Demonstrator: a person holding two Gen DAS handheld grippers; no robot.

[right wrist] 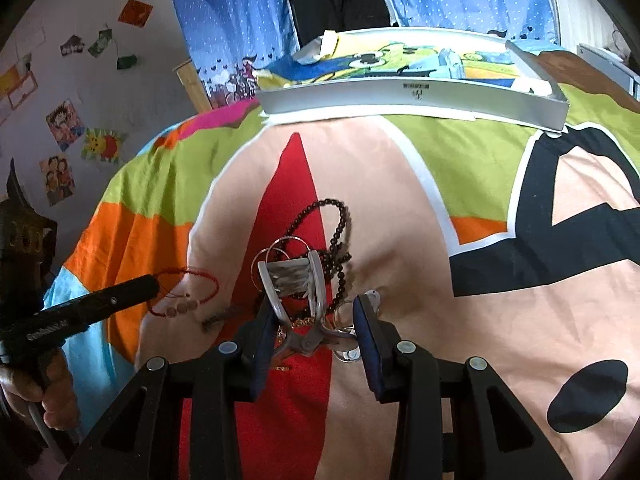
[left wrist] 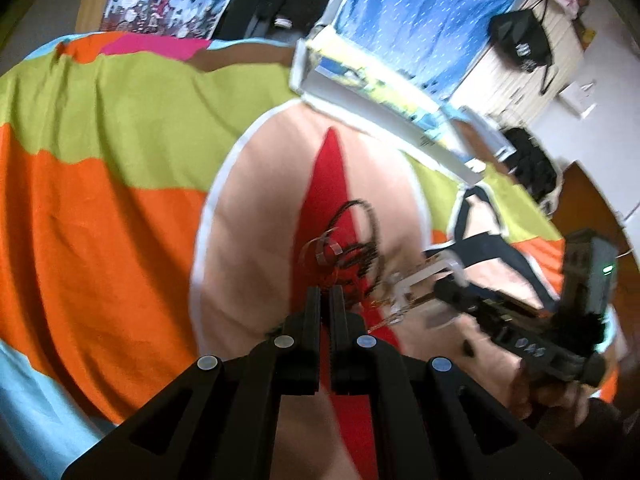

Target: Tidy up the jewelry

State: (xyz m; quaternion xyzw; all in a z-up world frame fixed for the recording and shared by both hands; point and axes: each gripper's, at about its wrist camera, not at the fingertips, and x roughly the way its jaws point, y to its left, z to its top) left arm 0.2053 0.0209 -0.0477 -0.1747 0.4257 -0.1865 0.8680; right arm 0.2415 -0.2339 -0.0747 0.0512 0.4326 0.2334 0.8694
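A jewelry pile lies on the colourful bedspread (right wrist: 460, 320): a dark bead necklace (right wrist: 342, 236), silver hoops (right wrist: 280, 248), a thin gold chain (right wrist: 300, 322) and a grey claw hair clip (right wrist: 296, 280). My right gripper (right wrist: 316, 316) is open, with a finger on each side of the clip's handles. From the left, my left gripper (right wrist: 154, 284) is shut on a red string bracelet (right wrist: 192, 292) with small pale beads. In the left wrist view, the left gripper (left wrist: 325, 296) shows almost no gap, with the bead necklace (left wrist: 372, 220) and hoops (left wrist: 328, 248) just beyond it.
A shallow white box (right wrist: 416, 96) with a cartoon picture inside sits at the far edge of the bed, also in the left wrist view as the white box (left wrist: 360, 92). Blue curtains and a wall with stickers stand behind. A hand (right wrist: 52, 392) holds the left gripper's handle.
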